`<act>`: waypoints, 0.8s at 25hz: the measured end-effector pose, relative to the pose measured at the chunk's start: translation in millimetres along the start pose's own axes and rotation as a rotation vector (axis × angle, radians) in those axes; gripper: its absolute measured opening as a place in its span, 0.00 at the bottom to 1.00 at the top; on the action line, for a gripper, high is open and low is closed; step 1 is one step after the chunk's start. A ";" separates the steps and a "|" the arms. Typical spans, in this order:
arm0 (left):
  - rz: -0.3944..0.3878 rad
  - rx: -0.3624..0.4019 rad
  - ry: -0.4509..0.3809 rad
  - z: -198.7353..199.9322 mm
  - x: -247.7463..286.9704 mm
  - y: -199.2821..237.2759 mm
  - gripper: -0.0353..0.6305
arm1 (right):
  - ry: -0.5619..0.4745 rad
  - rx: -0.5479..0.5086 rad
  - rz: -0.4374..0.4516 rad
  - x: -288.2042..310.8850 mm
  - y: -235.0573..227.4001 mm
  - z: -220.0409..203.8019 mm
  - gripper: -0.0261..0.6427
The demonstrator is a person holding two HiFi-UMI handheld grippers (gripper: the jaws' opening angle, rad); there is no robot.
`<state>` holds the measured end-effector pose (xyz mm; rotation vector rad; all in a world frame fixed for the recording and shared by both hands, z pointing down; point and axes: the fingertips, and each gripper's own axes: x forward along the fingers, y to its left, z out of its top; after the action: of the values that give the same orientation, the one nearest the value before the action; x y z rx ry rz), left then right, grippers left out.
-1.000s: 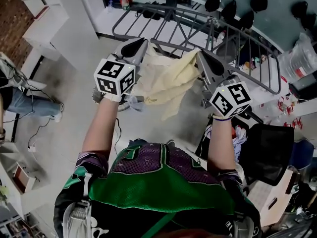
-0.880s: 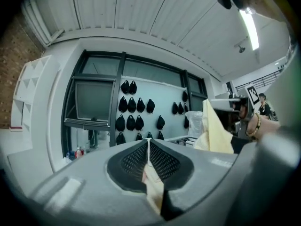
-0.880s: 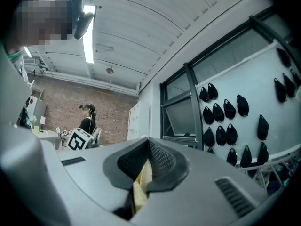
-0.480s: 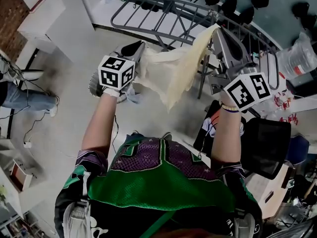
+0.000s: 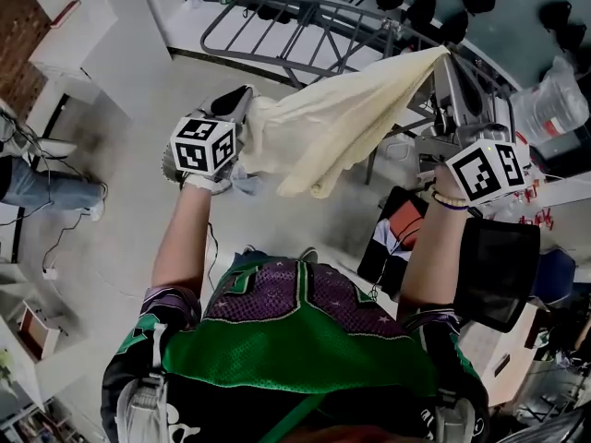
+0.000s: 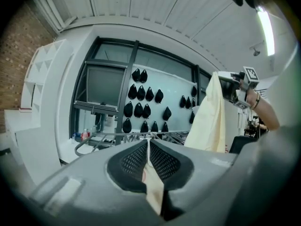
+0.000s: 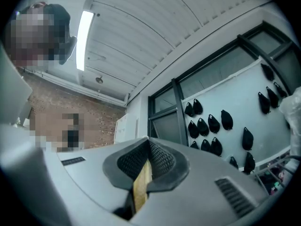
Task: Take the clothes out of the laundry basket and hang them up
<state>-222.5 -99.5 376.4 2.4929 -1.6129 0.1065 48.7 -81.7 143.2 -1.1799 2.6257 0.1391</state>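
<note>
Nearest, the left hand-held gripper (image 5: 244,100) is clamped tight on one edge of the pale yellow cloth (image 5: 342,123). In the left gripper view a thin fold of it is pinched between the dark, mesh-textured pads. The right hand-held gripper (image 5: 443,60) is held higher and farther out, and it is likewise closed on the opposite edge, with a narrow strip of yellow fabric caught between its pads in the right gripper view.

Held apart at two heights like this, the cloth is spread into a slanting sheet, probably to open it flat before it is laid over a bar. The cloth looks thin, soft and matte. It is taut along the top and sags into loose folds at the lower edge, hanging clear of the floor.

Below the right forearm, on the floor, a dark container (image 5: 380,247) holds mixed coloured garments; it is likely the laundry basket.

Beyond the cloth stands the drying rack (image 5: 305,26), made of grey metal tubes with thin parallel rails that look bare. On the far wall, rows of small dark rounded items (image 6: 141,102) hang; I cannot tell what they are.
</note>
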 end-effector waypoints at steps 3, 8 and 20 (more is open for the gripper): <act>0.049 -0.008 -0.005 4.3 4.8 6.9 0.09 | -0.035 0.034 -0.011 -19.4 -26.3 14.2 0.04; 0.072 0.002 0.023 4.4 16.6 -9.1 0.09 | -0.055 0.010 0.062 -30.2 -32.2 35.7 0.04; -0.056 0.057 -0.059 39.9 37.6 -124.2 0.25 | -0.039 -0.013 0.120 -64.2 -69.7 44.7 0.04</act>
<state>-95.2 -90.8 330.0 2.6051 -1.5820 0.0730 150.3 -73.3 119.0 -1.0127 2.6656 0.2004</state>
